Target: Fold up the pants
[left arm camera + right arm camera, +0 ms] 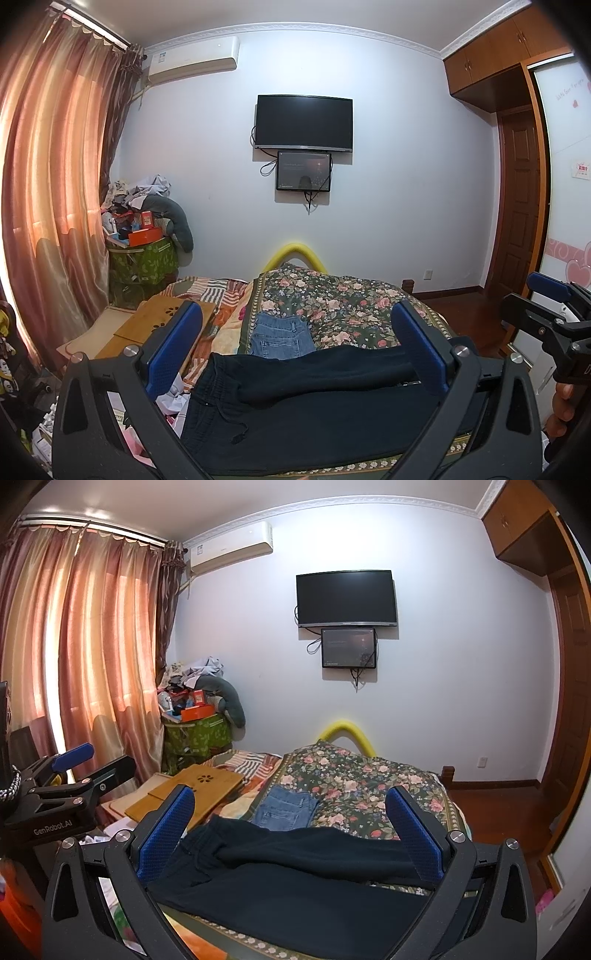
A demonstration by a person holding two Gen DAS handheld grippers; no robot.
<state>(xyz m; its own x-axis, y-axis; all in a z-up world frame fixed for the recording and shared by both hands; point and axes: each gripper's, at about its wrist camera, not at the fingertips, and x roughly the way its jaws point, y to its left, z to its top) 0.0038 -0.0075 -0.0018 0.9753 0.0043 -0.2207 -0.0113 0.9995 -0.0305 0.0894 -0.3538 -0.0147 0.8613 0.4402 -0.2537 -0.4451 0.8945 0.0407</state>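
The dark pants lie across the near end of the floral bedspread, waistband and drawstring toward 9 o'clock in the left wrist view, one leg draped over the other and running off toward 3 o'clock. Just beyond them, at 12 o'clock, sits a folded pair of jeans, touching or nearly touching the dark fabric.

The left gripper hangs above the pants with its jaws spread wide and nothing between them. The right gripper is released in the same way, its blue pads apart over the cloth. Each claw shows in the other's view at the frame edge, so the two sit side by side and near one another.

I judge that the fold has not begun, or that only one leg has been laid over.

Risks from here:
- the upper leg is bunched, so a pinch at the crease may catch one layer only and drag the legs out of line
- a grab near the waistband could snag the loose drawstring instead of cloth
- a sweep toward 12 o'clock could push into the jeans and disturb that pile
- the pants lie close to the mattress edge at 6 o'clock, so a pull that way may slide them off the bed
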